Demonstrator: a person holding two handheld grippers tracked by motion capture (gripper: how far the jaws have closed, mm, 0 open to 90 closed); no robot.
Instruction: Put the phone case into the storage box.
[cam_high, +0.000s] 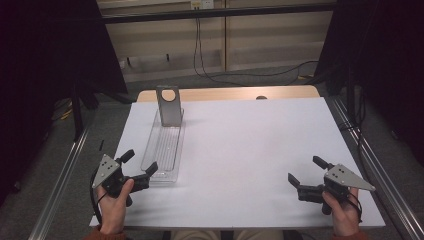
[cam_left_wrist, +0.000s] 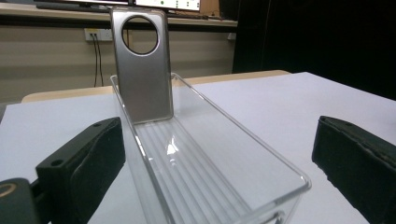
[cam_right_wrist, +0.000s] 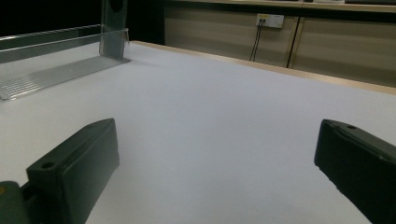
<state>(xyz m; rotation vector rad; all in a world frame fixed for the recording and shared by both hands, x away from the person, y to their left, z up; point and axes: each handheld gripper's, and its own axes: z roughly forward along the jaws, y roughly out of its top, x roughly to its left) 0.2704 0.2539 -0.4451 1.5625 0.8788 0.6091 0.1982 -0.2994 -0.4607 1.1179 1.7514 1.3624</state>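
Observation:
A long clear plastic tray (cam_high: 161, 175) lies on the left half of the white table. A grey phone case (cam_high: 168, 106) with a round hole stands upright, leaning at the tray's far end; it also rises at the far end of the tray (cam_left_wrist: 280, 179) in the left gripper view as the case (cam_left_wrist: 142, 79). My left gripper (cam_high: 140, 161) is open at the tray's near end, its jaws wide to either side of that end. My right gripper (cam_high: 308, 169) is open near the front right of the table, nothing between its jaws. Far left in the right gripper view stand the tray (cam_right_wrist: 42, 77) and case (cam_right_wrist: 113, 32).
The white sheet (cam_high: 250, 150) covers the table; a wooden strip (cam_high: 235, 93) shows along its far edge. Metal rails (cam_high: 380, 175) run along both table sides. Cables (cam_high: 240, 75) lie on the floor beyond, below a wall socket.

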